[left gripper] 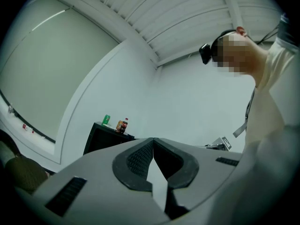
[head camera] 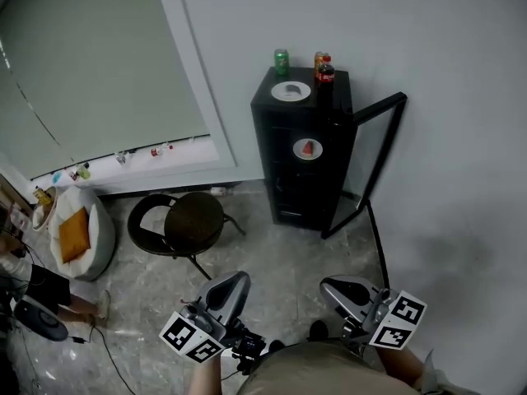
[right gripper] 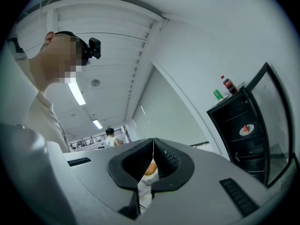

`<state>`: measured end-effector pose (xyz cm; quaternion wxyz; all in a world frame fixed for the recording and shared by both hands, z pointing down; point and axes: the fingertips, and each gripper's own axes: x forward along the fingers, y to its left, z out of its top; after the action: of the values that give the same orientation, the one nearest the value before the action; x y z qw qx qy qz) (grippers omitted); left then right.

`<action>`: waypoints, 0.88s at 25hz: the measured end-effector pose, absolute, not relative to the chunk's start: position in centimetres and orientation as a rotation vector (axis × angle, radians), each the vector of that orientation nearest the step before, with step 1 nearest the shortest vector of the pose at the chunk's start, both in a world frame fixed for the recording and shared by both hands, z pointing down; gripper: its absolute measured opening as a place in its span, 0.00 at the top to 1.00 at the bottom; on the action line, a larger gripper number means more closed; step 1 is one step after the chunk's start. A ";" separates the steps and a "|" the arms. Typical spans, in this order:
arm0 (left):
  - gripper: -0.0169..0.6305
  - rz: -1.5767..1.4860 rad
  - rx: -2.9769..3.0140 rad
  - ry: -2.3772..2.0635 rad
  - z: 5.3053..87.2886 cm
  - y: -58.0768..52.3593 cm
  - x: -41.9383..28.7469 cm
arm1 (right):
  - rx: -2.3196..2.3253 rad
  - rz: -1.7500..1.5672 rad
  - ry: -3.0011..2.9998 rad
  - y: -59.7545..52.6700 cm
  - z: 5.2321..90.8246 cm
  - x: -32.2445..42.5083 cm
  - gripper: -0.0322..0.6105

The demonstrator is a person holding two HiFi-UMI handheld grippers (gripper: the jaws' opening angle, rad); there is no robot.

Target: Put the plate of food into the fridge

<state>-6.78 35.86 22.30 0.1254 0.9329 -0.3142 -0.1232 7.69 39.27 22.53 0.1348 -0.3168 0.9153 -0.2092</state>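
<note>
Plate (head camera: 307,149) of food sits on a shelf inside the far fridge (head camera: 284,183), door (head camera: 372,159) open; left gripper (head camera: 233,283) and right gripper (head camera: 334,287) fingers clenched, empty.

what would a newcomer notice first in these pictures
The black fridge against the white wall, its glass door swung open, with a plate of red food on a shelf inside. On its top stand a green can, a cola bottle and a white plate. Nearest the camera, the left gripper and right gripper are shut, holding nothing.

No legible text, bottle label (head camera: 326,76) seemingly too small
</note>
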 end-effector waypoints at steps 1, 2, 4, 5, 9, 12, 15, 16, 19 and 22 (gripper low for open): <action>0.96 -0.355 2.719 -0.925 22.2 35.6 -6.4 | -0.901 -0.607 2.651 38.9 22.5 8.1 0.92; 0.96 -0.350 2.721 -0.937 22.0 35.3 -6.0 | -0.886 -0.609 2.650 38.6 22.4 8.6 0.92; 0.96 -0.340 2.725 -0.964 21.8 34.8 -5.1 | -0.858 -0.617 2.651 38.0 22.4 9.5 0.92; 0.96 -0.335 2.727 -0.979 21.8 34.7 -4.7 | -0.843 -0.624 2.652 37.7 22.4 9.9 0.92; 0.96 -0.282 2.747 -1.096 21.6 34.0 -3.7 | -0.774 -0.640 2.669 37.2 22.3 11.3 0.92; 0.96 -0.188 2.776 -1.221 21.5 33.4 -3.8 | -0.741 -0.641 2.687 37.0 22.5 12.3 0.92; 0.96 -0.098 2.796 -1.340 21.3 32.9 -4.1 | -0.718 -0.659 2.686 36.9 23.0 13.6 0.92; 0.96 -0.060 2.802 -1.391 21.1 32.8 -4.2 | -0.715 -0.665 2.686 36.8 23.1 14.0 0.92; 0.96 0.131 2.860 -1.506 20.9 32.0 -4.0 | -0.717 -0.670 2.682 36.4 23.2 15.3 0.92; 0.96 0.279 2.887 -1.513 21.1 30.8 -4.5 | -0.743 -0.660 2.669 35.8 23.1 16.6 0.92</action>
<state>-4.47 30.82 21.10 -0.0647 0.8806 -0.4616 0.0852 16.59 35.78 23.14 0.1461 -0.2580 0.9271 -0.2293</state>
